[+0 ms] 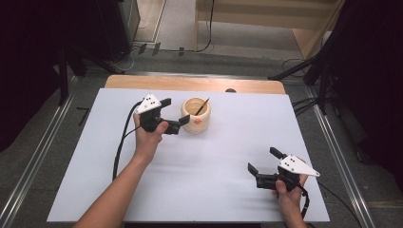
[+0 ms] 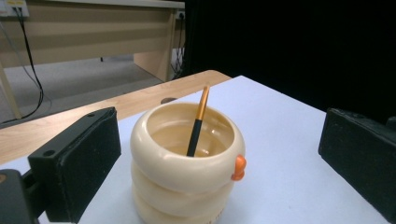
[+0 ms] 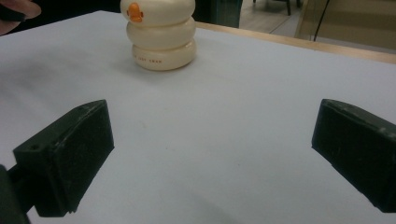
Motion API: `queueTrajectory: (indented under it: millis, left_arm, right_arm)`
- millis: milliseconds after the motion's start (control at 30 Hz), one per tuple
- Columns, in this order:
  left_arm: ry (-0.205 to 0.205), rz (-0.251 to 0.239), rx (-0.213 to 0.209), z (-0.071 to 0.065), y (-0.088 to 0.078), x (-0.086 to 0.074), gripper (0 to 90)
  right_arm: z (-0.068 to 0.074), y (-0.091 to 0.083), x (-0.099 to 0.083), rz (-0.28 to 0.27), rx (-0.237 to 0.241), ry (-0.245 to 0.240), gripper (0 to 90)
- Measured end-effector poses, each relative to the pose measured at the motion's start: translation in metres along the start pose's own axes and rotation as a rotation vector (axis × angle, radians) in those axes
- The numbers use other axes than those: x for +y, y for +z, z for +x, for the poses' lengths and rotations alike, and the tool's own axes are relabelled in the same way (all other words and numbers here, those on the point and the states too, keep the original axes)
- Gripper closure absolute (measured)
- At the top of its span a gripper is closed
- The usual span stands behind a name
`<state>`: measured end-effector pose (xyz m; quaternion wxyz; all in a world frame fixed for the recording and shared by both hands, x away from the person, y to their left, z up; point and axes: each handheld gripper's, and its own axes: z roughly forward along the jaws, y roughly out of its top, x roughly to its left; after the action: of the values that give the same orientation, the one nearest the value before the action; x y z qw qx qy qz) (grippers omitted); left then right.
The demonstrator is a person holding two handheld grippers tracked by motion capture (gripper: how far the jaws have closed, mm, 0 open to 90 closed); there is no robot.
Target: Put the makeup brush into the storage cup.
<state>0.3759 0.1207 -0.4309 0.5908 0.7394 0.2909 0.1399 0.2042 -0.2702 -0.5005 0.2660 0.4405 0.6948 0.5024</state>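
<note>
A cream ribbed cup (image 1: 196, 117) with a small orange knob stands on the white table top, toward the back. A thin brush (image 1: 202, 106) with a black and gold handle leans inside it. My left gripper (image 1: 177, 112) is just left of the cup, jaws wide apart and nothing held. In the left gripper view the cup (image 2: 187, 172) and brush (image 2: 198, 123) sit close ahead, between the lines of the two pads, and neither pad touches them. My right gripper (image 1: 262, 159) rests open near the front right, pointing toward the cup (image 3: 161, 35) far ahead.
The white sheet (image 1: 214, 190) covers the table, with a wooden strip (image 1: 190, 83) showing along the far edge. Cables (image 1: 190, 49) lie on the floor beyond it. A pale wooden desk (image 2: 93, 32) stands behind. Dark curtains flank both sides.
</note>
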Motion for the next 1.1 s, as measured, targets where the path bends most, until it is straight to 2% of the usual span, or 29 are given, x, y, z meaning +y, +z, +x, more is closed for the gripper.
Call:
queueTrajectory:
  millis: [100, 367, 600, 833, 1100]
  left_arm:
    - [-0.008, 0.002, -0.006, -0.001, -0.005, -0.003, 0.0]
    - [0.002, -0.002, 0.022, -0.003, -0.02, -0.011, 0.0]
    - [0.005, -0.015, 0.017, -0.006, -0.033, -0.019, 0.0]
    - [0.012, -0.008, 0.017, -0.012, -0.044, -0.028, 0.0]
    - [0.0, -0.006, 0.031, -0.011, -0.058, -0.038, 0.0]
  right_arm:
    - [0.0, 0.0, 0.0, 0.001, -0.001, 0.001, 0.0]
    - [0.0, 0.0, 0.0, 0.002, 0.001, 0.0, 0.0]
    - [0.0, 0.0, 0.0, 0.002, 0.0, -0.001, 0.0]
    - [0.001, 0.0, 0.0, 0.001, -0.001, -0.003, 0.0]
    - [0.001, 0.001, 0.0, 0.002, -0.004, -0.003, 0.0]
